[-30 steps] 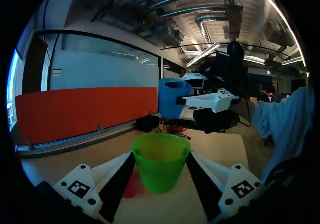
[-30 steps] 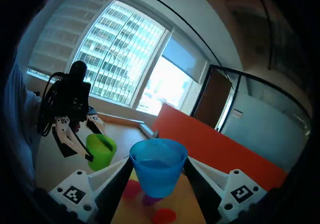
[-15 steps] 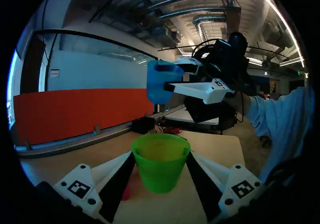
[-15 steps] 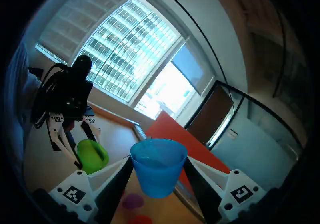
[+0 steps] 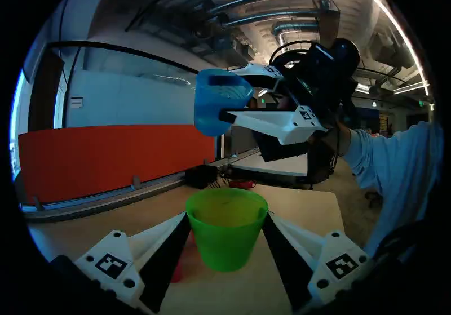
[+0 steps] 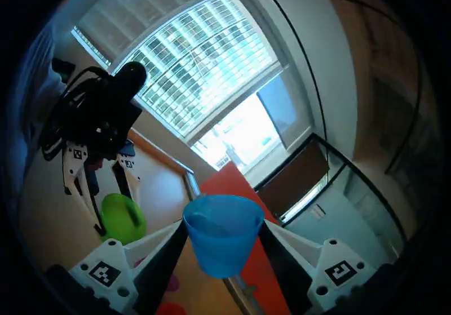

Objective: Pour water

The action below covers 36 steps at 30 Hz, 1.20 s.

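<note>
Two cups are held, one in each pair of jaws. The left gripper [image 5: 225, 220] has its jaws closed part-way around the green cup [image 5: 226, 236], one finger pressing on each side wall. The cup stands upright between them with its rim at the fingertips, just as it did a second ago. Below the jaws is the wooden table [image 5: 307, 202], and a small red object [image 5: 180, 265] sits just beside the left finger.

The right gripper [image 6: 223, 229] clamps the blue cup [image 6: 224, 243] in the same way, with both fingers against its walls and its mouth just past the tips. Whether water lies inside is hard to tell.

Since the earlier frames, in the left gripper view the blue cup has climbed from just above the green rim, off to the right, to well above the left jaws. It has also drifted leftward. The cup now leans over, so its open mouth tips towards the camera. The sleeve [image 5: 394, 163] behind it sits higher as well.

In the right gripper view the window [image 6: 191, 84] and the orange partition [image 6: 239, 182] have swung round steeply, which shows the roll of that hand. The green cup, low and left of the right jaws, is now seen more from above.
</note>
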Available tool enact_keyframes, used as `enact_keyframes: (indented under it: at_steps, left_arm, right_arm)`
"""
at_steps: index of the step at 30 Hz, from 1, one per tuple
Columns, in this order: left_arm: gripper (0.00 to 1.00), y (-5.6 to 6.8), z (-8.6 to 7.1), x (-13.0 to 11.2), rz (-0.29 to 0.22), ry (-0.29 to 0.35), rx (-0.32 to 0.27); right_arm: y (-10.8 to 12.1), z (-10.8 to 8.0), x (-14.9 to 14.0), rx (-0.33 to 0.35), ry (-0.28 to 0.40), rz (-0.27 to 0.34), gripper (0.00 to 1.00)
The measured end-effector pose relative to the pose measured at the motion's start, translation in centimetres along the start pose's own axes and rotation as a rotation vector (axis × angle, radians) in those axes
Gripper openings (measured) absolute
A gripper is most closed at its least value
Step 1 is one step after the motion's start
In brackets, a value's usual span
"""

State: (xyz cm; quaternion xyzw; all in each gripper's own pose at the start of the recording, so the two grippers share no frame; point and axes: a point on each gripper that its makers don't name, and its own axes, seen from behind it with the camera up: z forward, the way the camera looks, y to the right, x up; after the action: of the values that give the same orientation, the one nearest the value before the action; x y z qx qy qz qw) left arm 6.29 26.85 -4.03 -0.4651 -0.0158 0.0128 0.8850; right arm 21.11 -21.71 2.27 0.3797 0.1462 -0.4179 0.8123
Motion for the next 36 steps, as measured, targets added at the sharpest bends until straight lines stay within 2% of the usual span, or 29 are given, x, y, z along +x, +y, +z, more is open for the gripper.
enact_keyframes:
  at_steps: [6, 18, 36]
  left_arm:
    - [0.86, -0.1, 0.0, 0.0, -0.001, -0.001, 0.002]
    - [0.86, 0.1, 0.2, 0.3, 0.009, -0.001, -0.007]
    - [0.86, 0.4, 0.2, 0.6, 0.021, -0.003, -0.009]
  right_arm:
    - [0.7, 0.6, 0.7, -0.008, 0.002, -0.083, 0.9]
    - [2.0, 1.3, 1.6, -0.027, -0.001, -0.208, 0.9]
    - [3.4, 1.7, 1.8, -0.059, -0.006, -0.315, 0.9]
